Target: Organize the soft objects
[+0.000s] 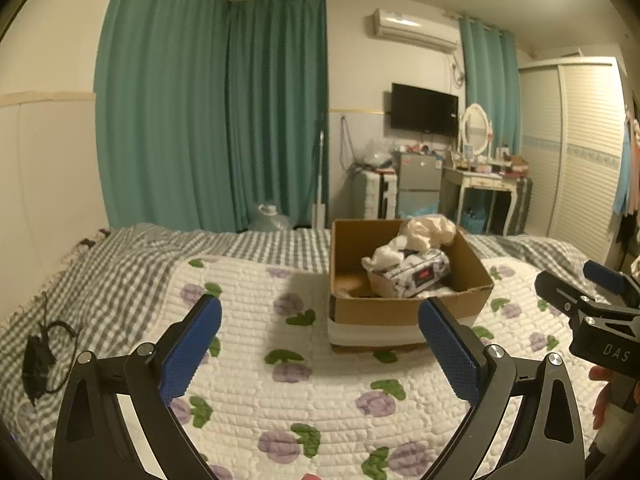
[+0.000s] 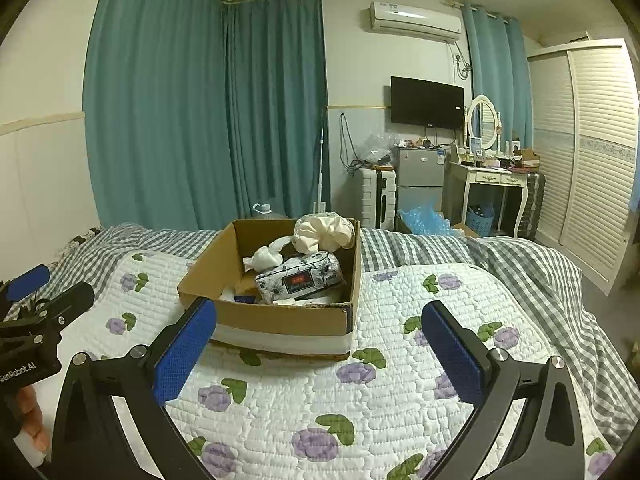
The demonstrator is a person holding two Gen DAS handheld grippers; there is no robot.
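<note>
Left gripper (image 1: 320, 344) and right gripper (image 2: 318, 346): jaws spread wide, nothing held, hovering over floral quilt (image 2: 360, 400). Risk: reaching in could nudge the light cardboard box (image 2: 280, 320) across the soft bedding, or snag its near rim. Box beyond, on quilt, holding floral pouch (image 2: 300, 280), white cloth (image 2: 266, 258), cream bundle (image 2: 324, 232) at far wall

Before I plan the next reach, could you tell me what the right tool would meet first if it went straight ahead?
Probably the near wall of the open brown cardboard box, which sits on the flowered white quilt directly ahead between the open right tool fingers; depth is uncertain.
</note>
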